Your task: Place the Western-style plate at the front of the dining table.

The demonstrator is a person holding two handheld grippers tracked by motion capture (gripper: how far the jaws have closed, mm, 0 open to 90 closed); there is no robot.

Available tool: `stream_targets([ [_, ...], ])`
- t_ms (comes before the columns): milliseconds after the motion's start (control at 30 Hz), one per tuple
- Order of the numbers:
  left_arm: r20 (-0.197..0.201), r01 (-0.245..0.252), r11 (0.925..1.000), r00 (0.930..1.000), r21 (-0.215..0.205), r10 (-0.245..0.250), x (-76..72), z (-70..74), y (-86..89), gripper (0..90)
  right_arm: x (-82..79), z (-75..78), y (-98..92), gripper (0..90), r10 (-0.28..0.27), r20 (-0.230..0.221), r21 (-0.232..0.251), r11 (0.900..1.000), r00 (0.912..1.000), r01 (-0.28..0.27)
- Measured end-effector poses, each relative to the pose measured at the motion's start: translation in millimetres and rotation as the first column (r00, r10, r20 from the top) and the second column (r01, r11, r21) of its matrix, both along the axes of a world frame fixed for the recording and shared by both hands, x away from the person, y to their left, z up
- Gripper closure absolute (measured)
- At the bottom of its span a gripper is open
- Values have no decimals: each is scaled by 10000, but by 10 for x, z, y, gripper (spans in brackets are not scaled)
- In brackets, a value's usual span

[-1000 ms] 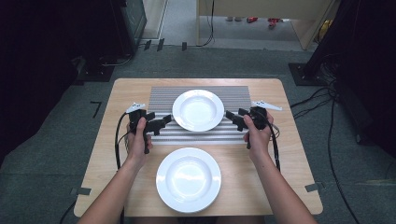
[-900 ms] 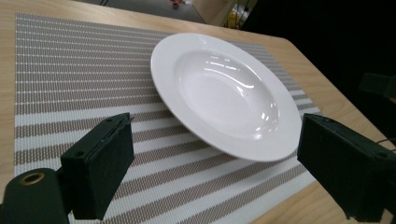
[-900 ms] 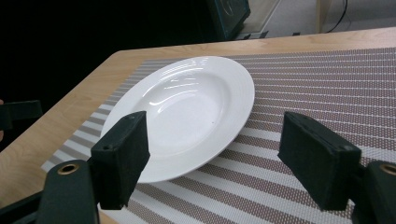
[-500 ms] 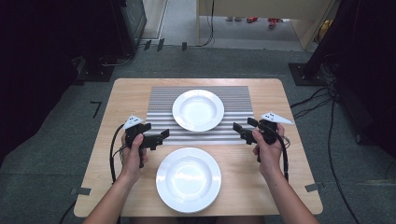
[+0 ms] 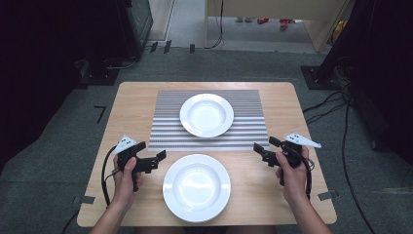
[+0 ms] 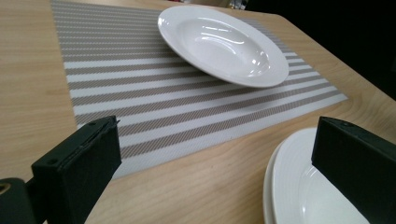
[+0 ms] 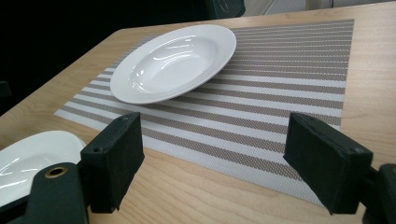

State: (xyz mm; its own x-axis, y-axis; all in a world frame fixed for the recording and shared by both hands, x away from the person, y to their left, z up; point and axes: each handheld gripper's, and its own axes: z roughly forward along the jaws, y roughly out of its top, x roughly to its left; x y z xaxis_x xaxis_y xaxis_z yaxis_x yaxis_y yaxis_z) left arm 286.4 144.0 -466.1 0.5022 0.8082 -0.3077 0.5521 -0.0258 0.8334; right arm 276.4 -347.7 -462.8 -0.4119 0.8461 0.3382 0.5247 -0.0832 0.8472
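Near round white ceramic plate (image 6: 299,186) cut off by the frame's lower edge in the left gripper view, partly hidden behind a black jaw.

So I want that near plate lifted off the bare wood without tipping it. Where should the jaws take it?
Take the near plate by its flat rim, at the left and right edges together. The left gripper and right gripper flank it with jaws open. It lies flat on the table, so probably come in low from the sides, one jaw slipping under the raised rim.
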Motion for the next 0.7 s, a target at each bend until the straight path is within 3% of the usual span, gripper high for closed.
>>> stream_targets([
  [133,-52,-19,9995,10000,300,21,-108,-63,84,15,-177,-39,-128,192,-58,42,50,10000,10000,58],
  [200,-74,-109,9997,9999,218,110,-163,-81,138,14,-213,-54,-153,191,-85,-16,31,10000,10000,85],
  [400,-208,-409,9985,9989,358,416,-309,-165,295,14,-396,-158,-323,191,-344,-223,-330,9989,9992,337],
  [533,-306,-779,9960,9964,431,792,-412,-205,450,15,-544,-229,-500,184,-586,-311,-822,9950,9978,559],
  [700,-456,-1078,9917,9928,701,1111,-511,-274,601,14,-703,-291,-728,181,-994,-449,-866,9917,9940,953],
])
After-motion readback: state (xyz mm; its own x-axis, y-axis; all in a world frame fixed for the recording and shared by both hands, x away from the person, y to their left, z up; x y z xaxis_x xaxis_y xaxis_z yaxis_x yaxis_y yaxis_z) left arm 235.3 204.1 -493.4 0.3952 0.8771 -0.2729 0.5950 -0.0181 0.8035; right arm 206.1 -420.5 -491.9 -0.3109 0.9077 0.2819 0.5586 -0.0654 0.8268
